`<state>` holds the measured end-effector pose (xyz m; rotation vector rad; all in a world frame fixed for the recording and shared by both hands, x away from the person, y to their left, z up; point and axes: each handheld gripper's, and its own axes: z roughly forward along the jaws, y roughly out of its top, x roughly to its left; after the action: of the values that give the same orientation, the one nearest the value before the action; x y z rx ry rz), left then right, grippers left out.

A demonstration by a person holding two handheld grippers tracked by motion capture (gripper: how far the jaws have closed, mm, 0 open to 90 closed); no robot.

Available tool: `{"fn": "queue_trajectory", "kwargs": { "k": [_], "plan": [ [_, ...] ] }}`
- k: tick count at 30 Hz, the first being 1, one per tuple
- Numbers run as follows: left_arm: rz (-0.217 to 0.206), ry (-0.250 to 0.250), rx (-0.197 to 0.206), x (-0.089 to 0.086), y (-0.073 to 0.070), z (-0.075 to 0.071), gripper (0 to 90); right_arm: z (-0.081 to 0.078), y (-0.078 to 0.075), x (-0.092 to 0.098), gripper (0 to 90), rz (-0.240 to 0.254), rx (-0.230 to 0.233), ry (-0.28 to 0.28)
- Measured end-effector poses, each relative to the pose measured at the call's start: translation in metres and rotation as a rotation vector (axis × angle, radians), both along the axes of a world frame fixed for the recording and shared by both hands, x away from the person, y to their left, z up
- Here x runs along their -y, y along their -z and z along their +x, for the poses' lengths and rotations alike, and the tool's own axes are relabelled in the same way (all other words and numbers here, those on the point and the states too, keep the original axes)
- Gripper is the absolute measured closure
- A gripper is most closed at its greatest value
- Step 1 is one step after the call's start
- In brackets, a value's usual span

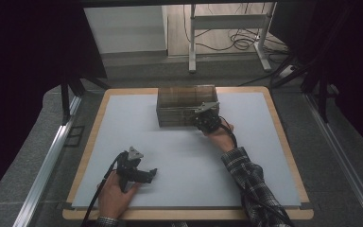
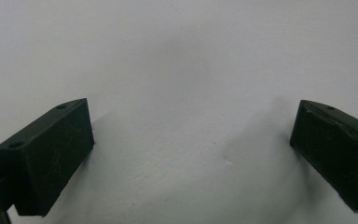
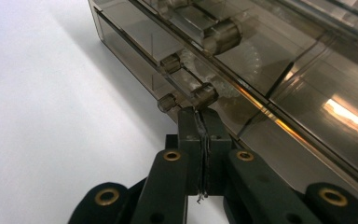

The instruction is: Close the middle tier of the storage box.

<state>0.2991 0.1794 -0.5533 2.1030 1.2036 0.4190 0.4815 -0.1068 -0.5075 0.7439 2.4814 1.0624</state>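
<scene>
A drawer box (image 1: 186, 105) is standing on the mat (image 1: 179, 156) at the far middle of the table (image 1: 283, 137), its front facing the person. The right gripper (image 1: 203, 124) is sitting just before the box's front right part, with the right hand (image 1: 220, 137) behind it toward the person. In the right gripper view, the jaws are lying pressed together with their tips (image 3: 199, 114) right against the lower drawer's handle (image 3: 189, 95); a second handle (image 3: 214, 32) is sitting above it. The left gripper (image 1: 152, 174) is resting on the mat near the front left, well apart from the box, with the left hand (image 1: 115, 191) at the near edge. In the left gripper view, its jaws are standing wide apart over bare mat (image 2: 186, 84).
</scene>
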Motion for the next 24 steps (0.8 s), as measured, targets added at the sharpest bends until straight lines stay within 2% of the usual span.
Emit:
{"fn": "queue_trajectory", "kwargs": {
  "k": [8, 24],
  "plan": [
    [0.0, 0.0, 0.0, 0.0, 0.0, 0.0, 0.0, -0.003, -0.002, 0.002, 85.1, 0.003, 0.002, -0.005],
    [0.001, 0.001, 0.0, 0.0, 0.0, 0.0, 0.0, -0.016, -0.007, 0.002, 79.6, 0.001, 0.009, -0.054]
  ]
}}
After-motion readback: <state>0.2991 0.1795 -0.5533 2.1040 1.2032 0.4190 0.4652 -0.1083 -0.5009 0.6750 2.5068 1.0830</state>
